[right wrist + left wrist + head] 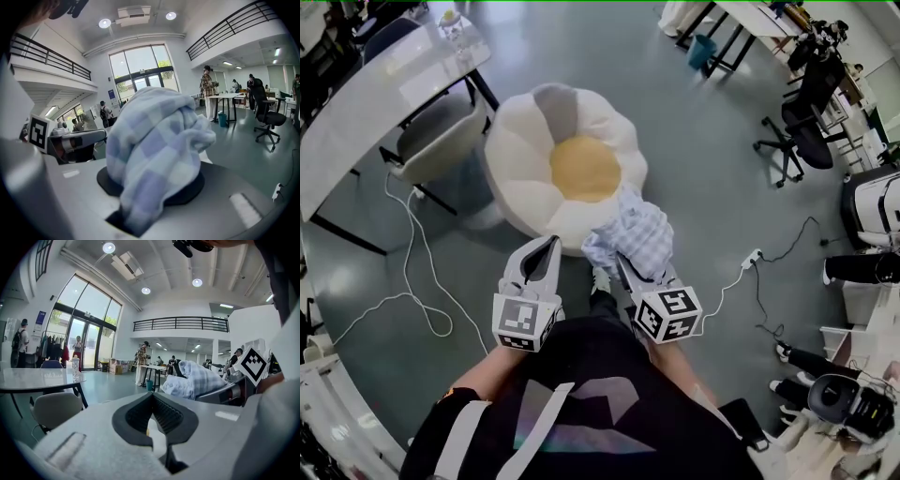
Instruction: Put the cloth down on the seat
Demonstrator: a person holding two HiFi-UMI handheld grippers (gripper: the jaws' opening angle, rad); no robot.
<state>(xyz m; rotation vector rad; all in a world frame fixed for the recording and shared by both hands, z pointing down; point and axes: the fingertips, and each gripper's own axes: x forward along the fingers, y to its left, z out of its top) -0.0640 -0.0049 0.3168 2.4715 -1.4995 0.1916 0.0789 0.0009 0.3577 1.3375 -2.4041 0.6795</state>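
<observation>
The seat (525, 192) is a flower-shaped floor cushion with white petals and a yellow middle, just beyond both grippers in the head view. A blue-and-white checked cloth (637, 234) hangs bunched over the seat's near right petal, and my right gripper (623, 264) is shut on it. In the right gripper view the cloth (157, 140) fills the space between the jaws and hides their tips. My left gripper (547, 249) hovers at the seat's near edge, shut with nothing in it; its pads (164, 416) meet at the tip. The left gripper view shows the cloth (190, 380) to its right.
A grey table (366, 112) and a beige chair (441, 141) stand left of the seat. White cables (412, 281) loop on the floor at the left, and a power strip (752, 256) lies to the right. An office chair (802, 131) stands far right.
</observation>
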